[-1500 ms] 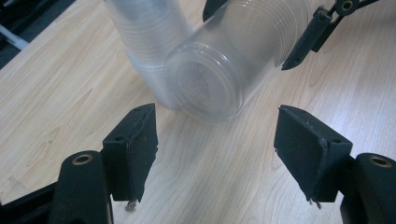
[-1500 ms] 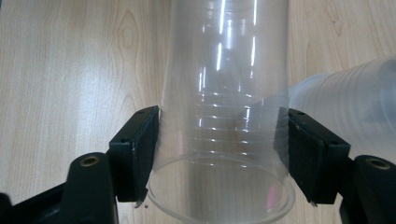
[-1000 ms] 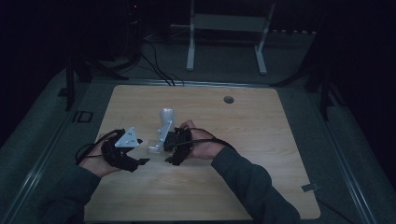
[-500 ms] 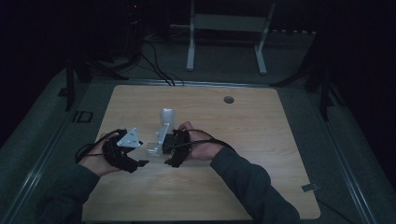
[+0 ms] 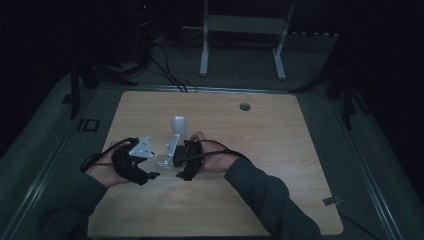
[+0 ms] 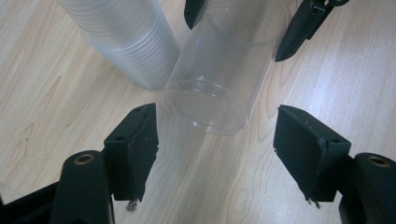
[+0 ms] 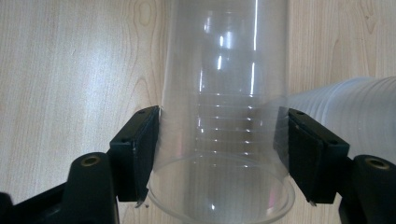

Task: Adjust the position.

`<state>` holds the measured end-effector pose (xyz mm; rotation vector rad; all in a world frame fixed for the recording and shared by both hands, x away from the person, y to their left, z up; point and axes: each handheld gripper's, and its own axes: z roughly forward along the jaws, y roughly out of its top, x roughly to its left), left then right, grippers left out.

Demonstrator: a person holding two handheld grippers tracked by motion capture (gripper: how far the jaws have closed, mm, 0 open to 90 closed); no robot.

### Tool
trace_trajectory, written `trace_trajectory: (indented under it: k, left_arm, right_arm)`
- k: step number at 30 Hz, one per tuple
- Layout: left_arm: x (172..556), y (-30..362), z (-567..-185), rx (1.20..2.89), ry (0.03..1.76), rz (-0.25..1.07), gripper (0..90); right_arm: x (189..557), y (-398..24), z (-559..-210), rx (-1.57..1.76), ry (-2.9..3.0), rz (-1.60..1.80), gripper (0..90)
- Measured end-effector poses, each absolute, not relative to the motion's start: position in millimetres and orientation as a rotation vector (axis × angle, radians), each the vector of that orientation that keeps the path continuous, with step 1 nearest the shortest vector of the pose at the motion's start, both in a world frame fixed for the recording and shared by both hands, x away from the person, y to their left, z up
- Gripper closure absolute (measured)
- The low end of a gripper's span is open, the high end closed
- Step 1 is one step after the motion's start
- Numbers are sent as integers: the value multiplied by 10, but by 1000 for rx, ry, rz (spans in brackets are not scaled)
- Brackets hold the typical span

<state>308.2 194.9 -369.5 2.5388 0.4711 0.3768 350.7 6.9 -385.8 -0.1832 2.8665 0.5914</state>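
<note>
You have a pale wooden counter (image 5: pixel 280 165) with rounded corners, and a small round hole (image 5: pixel 245 106) sits near its far edge. Beyond it stands a white metal frame (image 5: pixel 240 30) on two legs, on a dark grey floor (image 5: pixel 380 150), with black cables (image 5: pixel 165 70) trailing across the floor at the far left. A small grey tab (image 5: pixel 332 201) lies just off the counter's near right corner.

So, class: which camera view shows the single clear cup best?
The right gripper view: the single clear cup fills the frame between the right gripper's fingers, ridges plain. The left gripper view shows its closed base end beside the cup stack. The high view shows a small pale shape.
</note>
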Motion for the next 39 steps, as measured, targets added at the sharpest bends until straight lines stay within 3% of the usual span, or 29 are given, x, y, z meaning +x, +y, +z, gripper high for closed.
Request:
trace_trajectory:
  k: [39]
  left_arm:
    - [3186, 1824, -3863, 2570, 474, 310, 262]
  right_arm:
    - [3411, 126, -3848, -257, 2843, 588, 323]
